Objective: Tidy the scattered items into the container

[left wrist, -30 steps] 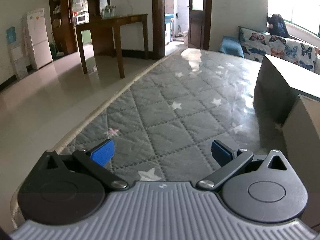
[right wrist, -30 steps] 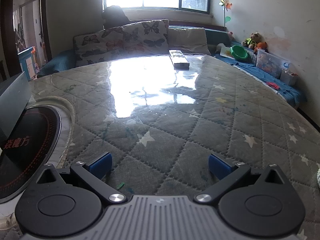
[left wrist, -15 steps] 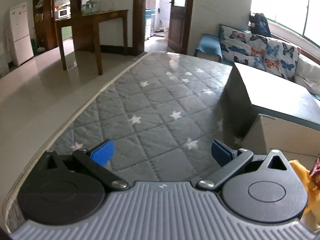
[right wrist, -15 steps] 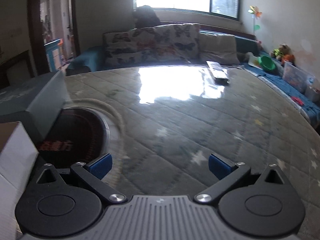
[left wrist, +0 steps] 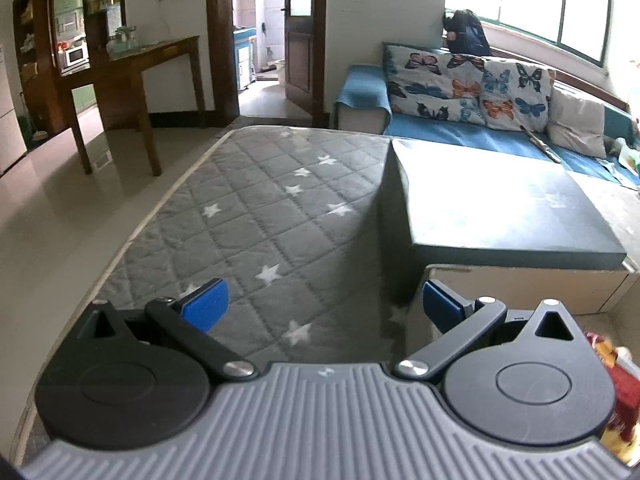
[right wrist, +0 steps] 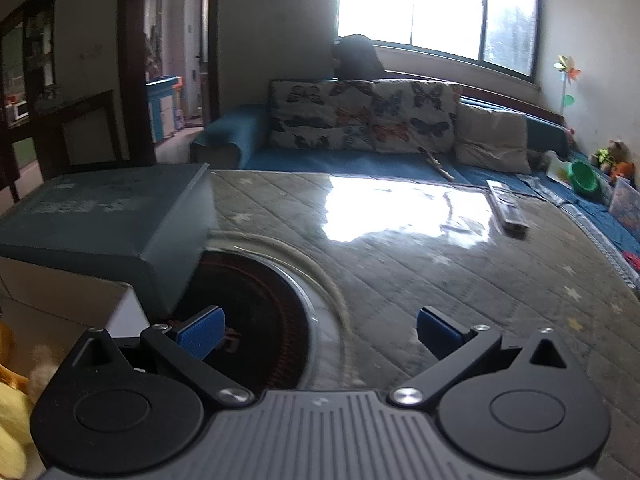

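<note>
A cardboard box [left wrist: 520,286] with a dark grey lid flap [left wrist: 492,204] raised at its far side stands on the quilted table. Red and yellow items [left wrist: 618,388] show inside it at the right edge of the left wrist view. My left gripper [left wrist: 320,306] is open and holds nothing, just left of the box's corner. In the right wrist view the box [right wrist: 60,304] and its flap [right wrist: 108,212] lie at the left, with yellow and orange items [right wrist: 12,440] at the bottom left. My right gripper [right wrist: 320,332] is open and holds nothing, over a dark round plate [right wrist: 256,320].
The table wears a grey star-quilted cover [left wrist: 256,216] under glossy plastic. A remote control [right wrist: 508,208] lies at its far right. Behind it runs a blue sofa [right wrist: 360,160] with butterfly cushions. A wooden side table [left wrist: 136,68] and an open tiled floor lie to the left.
Both views have swung toward the box: it has grown in the left wrist view and entered the right wrist view from the left. Both grippers stayed open.
</note>
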`<state>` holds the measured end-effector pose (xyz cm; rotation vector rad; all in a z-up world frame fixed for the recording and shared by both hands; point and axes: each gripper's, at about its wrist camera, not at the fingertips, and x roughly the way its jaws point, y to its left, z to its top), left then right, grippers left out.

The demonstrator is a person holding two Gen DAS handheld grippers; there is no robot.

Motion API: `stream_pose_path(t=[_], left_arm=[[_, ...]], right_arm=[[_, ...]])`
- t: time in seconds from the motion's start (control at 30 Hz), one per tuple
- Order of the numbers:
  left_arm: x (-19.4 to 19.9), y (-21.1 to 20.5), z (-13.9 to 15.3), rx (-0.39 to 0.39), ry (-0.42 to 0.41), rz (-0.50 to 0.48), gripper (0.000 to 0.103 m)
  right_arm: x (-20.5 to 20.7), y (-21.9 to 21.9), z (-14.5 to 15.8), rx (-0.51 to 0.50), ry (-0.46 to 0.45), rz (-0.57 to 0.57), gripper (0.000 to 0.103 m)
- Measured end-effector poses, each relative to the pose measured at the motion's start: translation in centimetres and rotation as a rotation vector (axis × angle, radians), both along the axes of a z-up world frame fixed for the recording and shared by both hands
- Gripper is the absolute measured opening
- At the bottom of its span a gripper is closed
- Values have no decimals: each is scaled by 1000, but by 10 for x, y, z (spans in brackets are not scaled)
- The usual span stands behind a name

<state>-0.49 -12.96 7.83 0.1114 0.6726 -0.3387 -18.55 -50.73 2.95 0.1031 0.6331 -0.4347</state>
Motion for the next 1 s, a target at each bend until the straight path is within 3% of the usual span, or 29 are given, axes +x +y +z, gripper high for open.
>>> stream_pose_path(t=[0.2, 0.33, 0.73, 1.0], left_arm=[[12, -17, 4, -6, 3, -25, 103], [27, -29, 6, -7, 15, -26, 103], [75, -52, 3, -96, 130, -44, 103], [101, -61, -8, -129, 189, -48, 103]], right_arm=[[17, 15, 13, 20, -36, 85, 103], [32, 14, 22, 110, -73, 117, 103], [90, 17, 23, 218, -34, 211, 103], [119, 12, 4, 314, -1, 233, 103]])
